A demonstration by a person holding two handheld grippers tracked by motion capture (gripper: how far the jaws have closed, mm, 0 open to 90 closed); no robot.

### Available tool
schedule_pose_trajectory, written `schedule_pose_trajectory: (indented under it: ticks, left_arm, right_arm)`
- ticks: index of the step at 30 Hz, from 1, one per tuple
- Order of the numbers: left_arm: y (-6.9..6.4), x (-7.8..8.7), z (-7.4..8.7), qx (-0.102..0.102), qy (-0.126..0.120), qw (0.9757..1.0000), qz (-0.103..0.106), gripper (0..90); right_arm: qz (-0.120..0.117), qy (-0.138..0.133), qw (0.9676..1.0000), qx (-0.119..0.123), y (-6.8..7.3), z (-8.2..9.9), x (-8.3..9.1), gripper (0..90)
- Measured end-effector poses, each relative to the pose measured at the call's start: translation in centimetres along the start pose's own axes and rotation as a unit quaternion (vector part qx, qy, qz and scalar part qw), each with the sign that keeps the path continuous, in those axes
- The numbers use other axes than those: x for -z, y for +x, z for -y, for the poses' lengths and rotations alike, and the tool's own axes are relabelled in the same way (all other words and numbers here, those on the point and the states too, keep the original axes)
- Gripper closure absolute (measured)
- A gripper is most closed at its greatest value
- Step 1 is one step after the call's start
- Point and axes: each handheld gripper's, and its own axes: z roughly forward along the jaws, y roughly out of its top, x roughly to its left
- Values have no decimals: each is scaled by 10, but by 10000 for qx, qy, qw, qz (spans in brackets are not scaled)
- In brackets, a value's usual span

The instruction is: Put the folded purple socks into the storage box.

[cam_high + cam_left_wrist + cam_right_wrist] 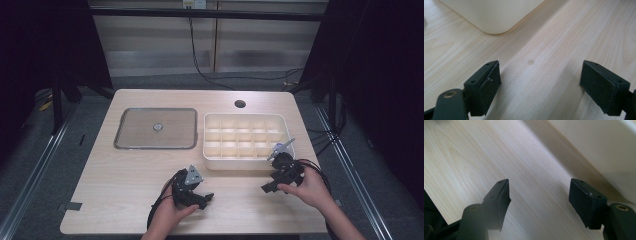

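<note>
Tools left [206, 198] and right [266, 188] gape empty beside unlabelled divided tray [246, 163].

Light wood table [130, 170], grey floor [45, 165], dark curtains [385, 75] at sides.

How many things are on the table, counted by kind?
Claws: 2 (left claw, right claw)
White box with compartments: 1
Grey tray: 1
Small round piece in the tray: 1
Total: 5
</note>
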Motion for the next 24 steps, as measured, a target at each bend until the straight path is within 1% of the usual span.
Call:
schedule_pose_trajectory:
  ticks: [4, 5, 7, 8, 12, 14, 15, 16, 17, 19, 22, 24]
  left_arm:
    - [0, 0, 0, -2, 6, 10000, 2, 163]
    - [0, 0, 0, 24, -12, 10000, 7, 163]
    - [0, 0, 0, 26, -12, 10000, 8, 163]
    - [0, 0, 0, 8, -1, 10000, 7, 163]
    - [0, 0, 0, 26, -15, 10000, 6, 163]
    - [0, 0, 0, 0, 5, 10000, 6, 163]
    - [0, 0, 0, 10, -2, 10000, 6, 163]
    - [0, 0, 0, 3, 2, 10000, 6, 163]
    - [0, 0, 0, 2, 2, 10000, 7, 163]
    - [0, 0, 0, 1, 3, 10000, 6, 162]
    - [0, 0, 0, 2, 2, 10000, 6, 163]
    - [0, 0, 0, 2, 3, 10000, 1, 163]
  right_arm:
    - [-12, -6, 10000, -8, 2, 3, -8, 326]
    - [-27, -15, 10000, -6, 3, 3, -11, 325]
    - [-45, -63, 10000, 21, 3, 4, -13, 325]
    - [-77, -99, 9999, -10, 4, 5, -14, 325]
    - [-103, -180, 9998, 79, 4, 6, -19, 317]
    - [-127, -198, 9997, 80, 5, 7, -21, 316]
    - [-106, -206, 9996, 138, 5, 8, -22, 315]
    - [-98, -221, 9996, 128, 6, 9, -23, 313]
    - [-81, -249, 9995, 174, 6, 9, -24, 307]
    - [-85, -367, 9990, 244, 7, 11, -25, 306]
    - [-71, -458, 9984, 327, 8, 12, -26, 292]
    - [-43, -537, 9976, 430, 9, 14, -27, 273]
